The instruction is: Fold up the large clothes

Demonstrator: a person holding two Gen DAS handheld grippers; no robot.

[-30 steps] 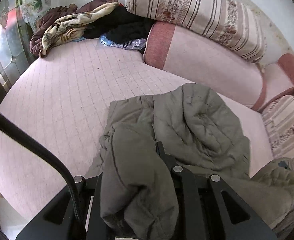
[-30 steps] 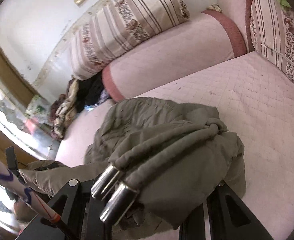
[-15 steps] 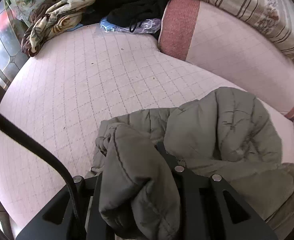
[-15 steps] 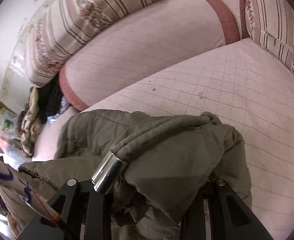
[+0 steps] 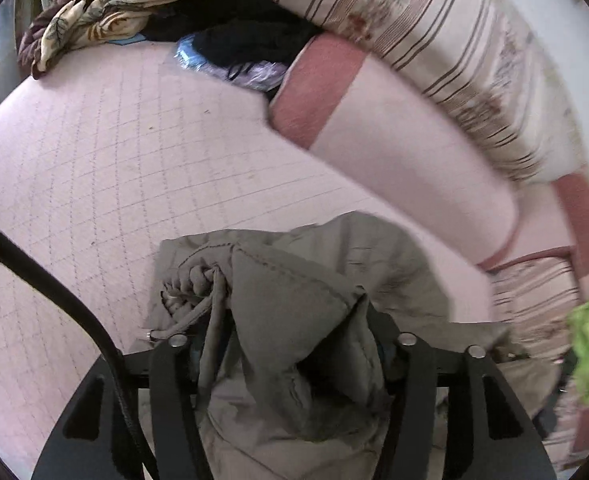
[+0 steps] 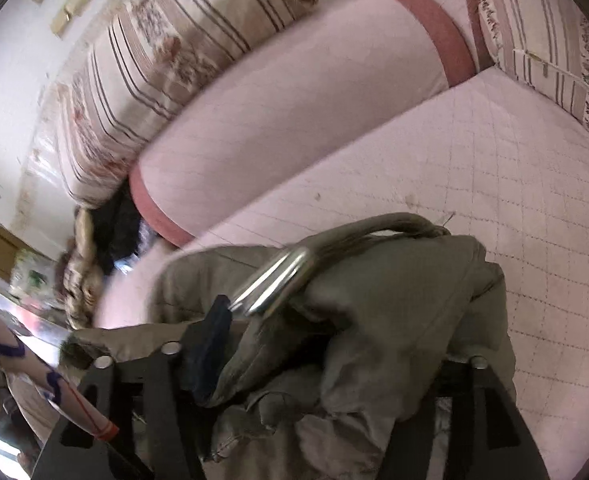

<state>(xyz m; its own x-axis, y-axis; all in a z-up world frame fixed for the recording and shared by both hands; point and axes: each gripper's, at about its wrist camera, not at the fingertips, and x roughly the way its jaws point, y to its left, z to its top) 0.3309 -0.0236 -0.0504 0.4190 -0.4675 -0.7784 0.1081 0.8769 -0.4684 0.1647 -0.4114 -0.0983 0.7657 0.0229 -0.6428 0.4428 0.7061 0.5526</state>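
Holding the olive jacket (image 5: 294,320) bunched above the pink sofa seat (image 5: 94,160), your left gripper (image 5: 290,360) and right gripper (image 6: 326,360), fingers closed on thick folds, risk snagging the dangling metal-tipped drawcords (image 6: 274,284) and folding crookedly.

The right gripper (image 6: 294,344) has a bunched olive jacket (image 6: 374,320) filling its jaws — metal-tipped drawstrings (image 6: 274,284) lie on top. The pink quilted sofa seat (image 6: 494,168) spreads beyond, the striped cushion (image 6: 166,60) against its back edge.
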